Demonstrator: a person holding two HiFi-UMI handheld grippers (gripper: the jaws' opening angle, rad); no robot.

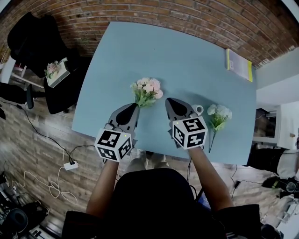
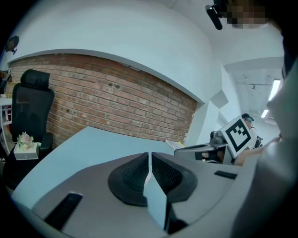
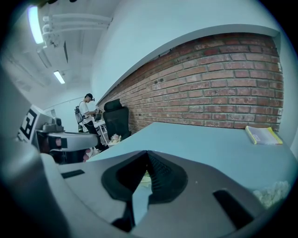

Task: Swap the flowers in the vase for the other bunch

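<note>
Well, I am looking down through the head view at the pale blue tabletop [image 1: 187, 51], which is filling most of the frame and is running up to a brick wall [image 1: 154, 14]. Only the two gripper views are showing that wall face on. A black office chair [image 1: 32, 39] is standing off the tabletop's left corner; the left gripper view is catching it upright against the bricks.

The left hand-held gripper [image 1: 133, 108] is hovering over the near edge with its jaws pressed together on nothing, as its own view [image 2: 149, 160] is showing. The right hand-held gripper [image 1: 170, 102] is likewise closed and empty [image 3: 148, 160].

The pink bunch [image 1: 147, 91] is lying on the tabletop just beyond the left gripper's tip. The white bunch [image 1: 218, 115] is lying to the right of the right gripper, stem towards me; the right gripper view is catching only its petals at the lower corner. A yellow-edged book [image 1: 239, 64] is sitting at the far right. A small white rim [image 1: 198, 109] is peeking out beside the right gripper; I cannot tell what it is.
</note>
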